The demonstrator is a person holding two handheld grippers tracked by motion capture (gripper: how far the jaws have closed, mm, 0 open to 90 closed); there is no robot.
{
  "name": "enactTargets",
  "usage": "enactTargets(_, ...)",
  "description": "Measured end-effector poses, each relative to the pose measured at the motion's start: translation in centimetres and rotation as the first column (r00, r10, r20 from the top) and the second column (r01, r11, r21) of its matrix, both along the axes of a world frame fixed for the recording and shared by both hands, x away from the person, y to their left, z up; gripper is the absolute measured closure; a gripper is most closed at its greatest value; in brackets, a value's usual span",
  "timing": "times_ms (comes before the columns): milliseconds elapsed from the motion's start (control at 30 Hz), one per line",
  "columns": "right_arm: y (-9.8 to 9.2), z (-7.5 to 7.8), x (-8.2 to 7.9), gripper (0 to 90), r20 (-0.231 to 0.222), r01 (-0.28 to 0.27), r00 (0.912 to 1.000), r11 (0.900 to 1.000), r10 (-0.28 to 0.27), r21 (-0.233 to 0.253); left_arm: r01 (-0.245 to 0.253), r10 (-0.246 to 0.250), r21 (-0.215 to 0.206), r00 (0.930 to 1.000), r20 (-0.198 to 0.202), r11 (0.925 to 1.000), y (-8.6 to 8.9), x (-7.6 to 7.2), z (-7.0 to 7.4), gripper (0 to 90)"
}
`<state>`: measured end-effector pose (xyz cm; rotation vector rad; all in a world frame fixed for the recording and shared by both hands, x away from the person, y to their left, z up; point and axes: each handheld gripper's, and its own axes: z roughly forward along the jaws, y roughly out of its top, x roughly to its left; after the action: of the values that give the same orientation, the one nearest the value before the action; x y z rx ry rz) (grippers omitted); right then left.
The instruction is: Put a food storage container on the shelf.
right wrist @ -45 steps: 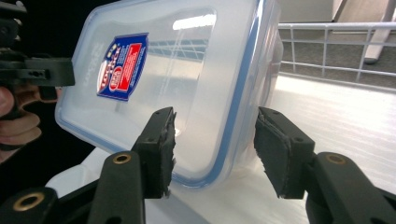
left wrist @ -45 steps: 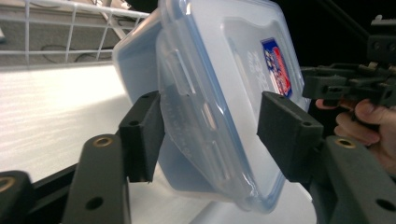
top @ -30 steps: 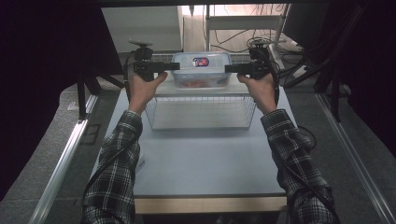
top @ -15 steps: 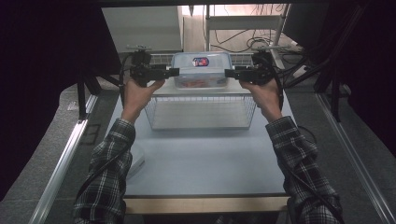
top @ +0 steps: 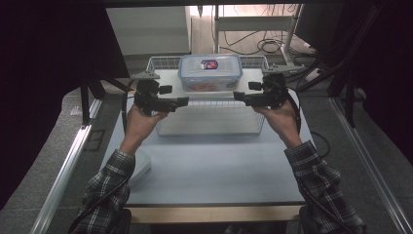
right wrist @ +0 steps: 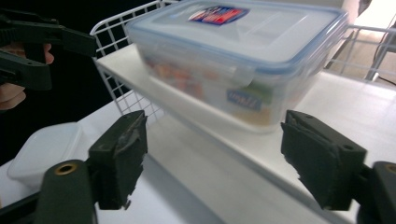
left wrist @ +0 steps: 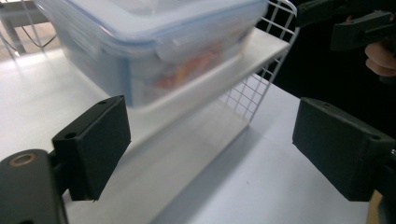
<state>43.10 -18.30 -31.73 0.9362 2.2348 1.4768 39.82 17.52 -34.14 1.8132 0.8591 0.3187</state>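
table [top: 214, 165], small tub [right wrist: 44, 151] beside rack [right wrist: 140, 100]

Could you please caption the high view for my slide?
Both open grippers flank a lidded plastic container on a wire shelf.

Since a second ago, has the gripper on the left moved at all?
Yes. The left gripper has pulled back toward the person: it was level with the lidded container on the wire rack, and now sits nearer than it, fingers open.
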Motion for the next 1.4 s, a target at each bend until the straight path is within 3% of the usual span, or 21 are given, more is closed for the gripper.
enactTargets(233, -0.4, -2.1, -1.5, 10.8, 0.016, -0.007, 0.9998, 1.0, 0.008, -0.028, 0.031, -0.031, 0.015, 0.9995, 0.008, 0.9994, -0.3, -2.8, -2.3, 6.7)
enactTargets(300, -0.6, -2.7, -2.1, 9.0, 0.027, -0.008, 0.9996, 1.0, 0.009, -0.03, 0.037, -0.037, 0.036, 0.9993, 0.01, 0.9987, -0.5, -3.6, -3.2, 6.0)
enactTargets(400, -1.0, -3.4, -2.9, 7.5, 0.036, -0.015, 0.9992, 0.999, 0.016, -0.03, 0.023, -0.026, 0.072, 0.9991, 0.034, 0.9972, -0.5, -4.4, -4.1, 5.2)
enactTargets(533, -1.5, -4.2, -3.8, 5.7, 0.039, -0.015, 0.9991, 0.999, 0.016, -0.035, 0.007, -0.012, 0.083, 0.9983, 0.057, 0.9965, -0.4, -5.5, -5.2, 3.9)
enactTargets(700, -2.1, -5.6, -4.9, 5.4, 0.024, -0.024, 0.9994, 0.999, 0.025, -0.038, 0.015, -0.021, 0.109, 0.9985, 0.051, 0.9939, -0.5, -6.8, -6.8, 2.0)
enactTargets(833, -2.4, -6.9, -5.9, 5.2, 0.012, -0.031, 0.9994, 0.998, 0.031, -0.057, 0.044, -0.046, 0.063, 0.9985, 0.031, 0.997, -0.5, -7.9, -8.4, 1.5)
enactTargets(1100, -3.1, -8.9, -7.5, 4.5, -0.015, -0.033, 0.9994, 0.997, 0.032, -0.069, 0.026, -0.027, 0.083, 0.9996, 0.005, 0.9962, -0.3, -9.6, -11.1, 1.0)
enactTargets(1233, -3.5, -9.7, -8.4, 4.0, -0.008, -0.024, 0.9997, 0.997, 0.023, -0.072, 0.024, -0.025, 0.062, 0.9996, 0.011, 0.9978, -0.1, -10.1, -12.0, 1.7)
enactTargets(1300, -3.6, -10.2, -8.9, 3.6, -0.013, -0.021, 0.9997, 0.997, 0.02, -0.07, 0.016, -0.017, 0.07, 0.9998, 0.014, 0.9974, -0.2, -10.4, -12.4, 1.8)
enactTargets(1400, -3.8, -11.0, -9.5, 3.4, -0.006, -0.019, 0.9998, 0.997, 0.018, -0.078, 0.008, -0.009, 0.115, 1.0, 0.003, 0.9933, -0.5, -10.8, -13.0, 3.3)
